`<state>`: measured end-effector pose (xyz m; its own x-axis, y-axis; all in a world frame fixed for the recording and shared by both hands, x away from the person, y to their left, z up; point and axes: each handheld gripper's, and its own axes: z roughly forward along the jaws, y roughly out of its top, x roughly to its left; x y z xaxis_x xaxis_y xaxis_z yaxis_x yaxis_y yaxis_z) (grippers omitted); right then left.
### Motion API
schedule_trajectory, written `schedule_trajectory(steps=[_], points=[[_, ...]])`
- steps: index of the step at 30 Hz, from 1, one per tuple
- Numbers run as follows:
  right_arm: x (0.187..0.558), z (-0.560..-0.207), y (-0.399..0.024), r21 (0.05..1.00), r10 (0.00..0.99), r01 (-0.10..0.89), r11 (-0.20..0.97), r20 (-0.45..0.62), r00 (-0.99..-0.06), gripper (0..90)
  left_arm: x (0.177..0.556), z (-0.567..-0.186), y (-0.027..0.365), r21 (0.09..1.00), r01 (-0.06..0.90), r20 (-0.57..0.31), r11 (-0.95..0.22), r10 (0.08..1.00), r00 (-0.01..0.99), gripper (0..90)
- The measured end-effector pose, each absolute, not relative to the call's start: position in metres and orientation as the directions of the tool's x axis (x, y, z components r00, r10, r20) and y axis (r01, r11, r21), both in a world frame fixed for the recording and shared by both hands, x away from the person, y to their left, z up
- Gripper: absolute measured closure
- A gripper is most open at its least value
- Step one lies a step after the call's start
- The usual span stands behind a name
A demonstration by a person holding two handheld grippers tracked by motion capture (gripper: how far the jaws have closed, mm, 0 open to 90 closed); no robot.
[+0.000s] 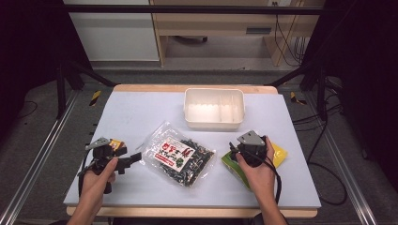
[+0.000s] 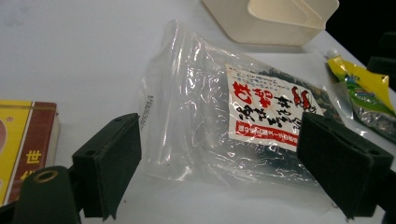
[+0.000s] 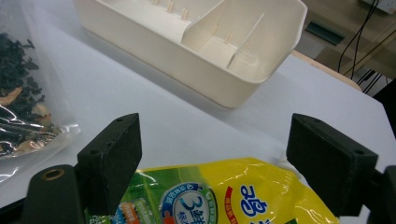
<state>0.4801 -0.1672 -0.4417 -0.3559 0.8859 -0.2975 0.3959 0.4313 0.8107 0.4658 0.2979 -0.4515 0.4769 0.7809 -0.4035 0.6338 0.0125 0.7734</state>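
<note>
A: What's at the left of the worktop point(image 1: 141, 105)?
B: A yellow box point(image 2: 25, 144), just beside the left tongs point(image 2: 219, 163); those stand apart, level, aimed at the clear bag point(image 2: 224, 112), gripping nothing.
A: And further right?
B: The clear bag lies mid-worktop; the white tray point(image 1: 214, 108) sits behind it; the right tongs point(image 3: 212, 161) hang apart over the yellow packet point(image 3: 219, 196) near the right edge, not clamped on it.
</note>
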Motion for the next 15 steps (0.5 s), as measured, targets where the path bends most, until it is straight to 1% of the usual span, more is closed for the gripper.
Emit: schedule_trajectory(steps=[5,9,13,15], points=[[0.48,-0.443,-0.164,0.802,0.877,0.397,0.446,-0.304,-0.371,18.5,0.467,-0.455,0.302,0.751,0.659,-0.41,0.037,0.808,0.422,22.7],[0.48,-0.444,-0.161,0.792,0.874,0.407,0.455,-0.308,-0.377,18.2,0.469,-0.459,0.303,0.723,0.688,-0.435,0.064,0.815,0.382,28.7],[0.48,-0.444,-0.159,0.788,0.868,0.405,0.464,-0.314,-0.385,18.1,0.475,-0.465,0.3,0.695,0.716,-0.447,0.071,0.822,0.352,31.3],[0.48,-0.444,-0.159,0.786,0.868,0.409,0.464,-0.313,-0.385,18.1,0.477,-0.467,0.297,0.693,0.718,-0.434,0.062,0.832,0.346,31.7]])
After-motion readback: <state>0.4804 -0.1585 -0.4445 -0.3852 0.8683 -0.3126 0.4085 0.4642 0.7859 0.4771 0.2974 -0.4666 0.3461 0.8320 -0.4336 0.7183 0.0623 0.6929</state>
